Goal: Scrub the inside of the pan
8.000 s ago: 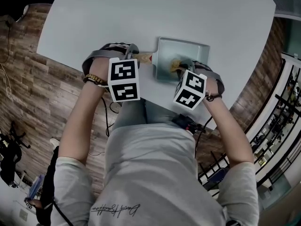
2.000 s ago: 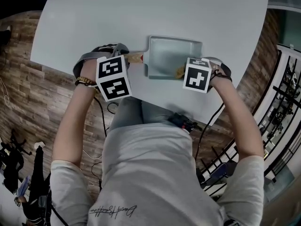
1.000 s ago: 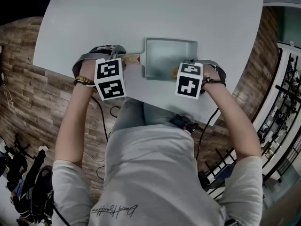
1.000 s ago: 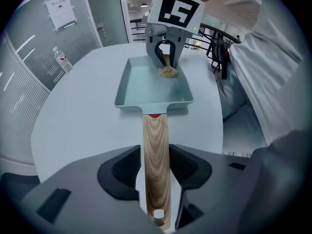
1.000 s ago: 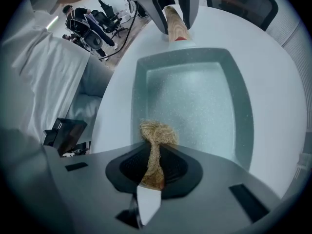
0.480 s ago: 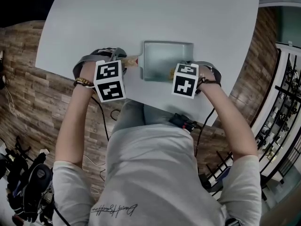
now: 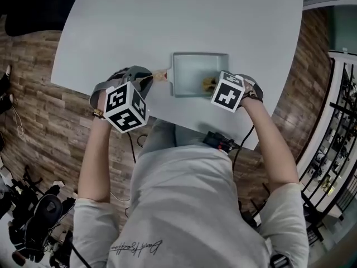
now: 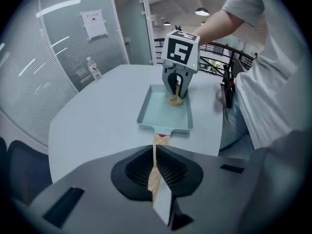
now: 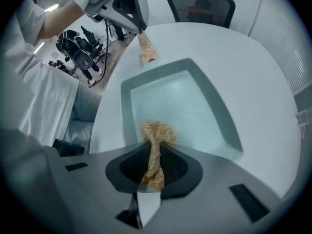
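Observation:
A pale teal rectangular pan (image 7: 192, 71) lies on the white table, its wooden handle (image 7: 160, 76) pointing left. My left gripper (image 7: 149, 77) is at that handle (image 8: 155, 165); its jaws are closing and pinch the wood between them. My right gripper (image 7: 215, 84) is shut on a tan fibrous scrubber (image 9: 156, 133). The scrubber's tuft rests inside the pan (image 9: 185, 106) by its near wall, toward the right corner (image 7: 209, 83). In the left gripper view the right gripper (image 8: 176, 89) stands over the pan's far end (image 8: 163, 111).
The white table (image 7: 167, 27) stretches far beyond the pan; its near edge runs just under both grippers. A water bottle (image 8: 94, 68) stands at a far table edge. An office chair (image 9: 202, 4) is behind the table. A black device (image 7: 220, 141) sits on the person's lap.
The left gripper's marker cube has tilted and dropped slightly toward the person. The right gripper with the scrubber has shifted a little right along the pan's near wall.

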### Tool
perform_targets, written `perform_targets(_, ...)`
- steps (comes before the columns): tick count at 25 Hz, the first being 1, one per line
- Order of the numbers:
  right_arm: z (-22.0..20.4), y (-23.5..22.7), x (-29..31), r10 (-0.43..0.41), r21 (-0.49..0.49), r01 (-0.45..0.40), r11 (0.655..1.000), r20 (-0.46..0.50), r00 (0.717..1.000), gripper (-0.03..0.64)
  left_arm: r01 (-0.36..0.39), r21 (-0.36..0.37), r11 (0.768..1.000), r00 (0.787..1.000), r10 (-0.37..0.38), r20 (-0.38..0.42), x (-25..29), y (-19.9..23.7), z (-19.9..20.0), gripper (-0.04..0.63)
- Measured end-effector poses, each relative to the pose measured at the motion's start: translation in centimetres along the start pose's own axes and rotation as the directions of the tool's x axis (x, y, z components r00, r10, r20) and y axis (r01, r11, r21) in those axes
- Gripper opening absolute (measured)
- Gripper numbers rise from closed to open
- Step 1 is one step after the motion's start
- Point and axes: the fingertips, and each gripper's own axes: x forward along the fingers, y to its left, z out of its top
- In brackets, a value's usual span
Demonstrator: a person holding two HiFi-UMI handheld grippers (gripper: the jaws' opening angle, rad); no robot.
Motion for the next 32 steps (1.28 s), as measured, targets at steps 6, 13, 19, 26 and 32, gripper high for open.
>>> perform_targets(6, 1.1, -0.2, -2.7, -0.096, 0.104, 0.081, 0.991, 0.152, 0.984, 0.067, -0.056, -0.159, 0.986, 0.992, 0.073, 0.099, -1.8, -0.7, 0.4, 0.012)
perform_targets(13, 1.6, 0.0, -6.4, -0.197, 0.236, 0.131, 0.963, 0.285, 0.938, 0.067, -0.051, -0.302, 0.952, 0.972, 0.117, 0.203, -4.5, -1.3, 2.4, 0.012)
perform_targets(19, 2.0, 1.7, -9.8, -0.272, 0.338, 0.145, 0.930, 0.365, 0.891, 0.067, -0.055, -0.431, 0.901, 0.937, 0.196, 0.290, -6.7, -3.0, 5.1, 0.012)
perform_targets(26, 2.4, 3.4, -12.4, -0.329, 0.392, 0.154, 0.907, 0.430, 0.841, 0.067, -0.043, -0.553, 0.832, 0.880, 0.293, 0.373, -8.0, -4.0, 6.9, 0.012)
perform_targets(32, 2.8, 4.5, -14.7, -0.388, 0.423, 0.177, 0.889, 0.487, 0.782, 0.067, -0.103, -0.585, 0.804, 0.844, 0.381, 0.376, -8.8, -3.1, 7.1, 0.012)
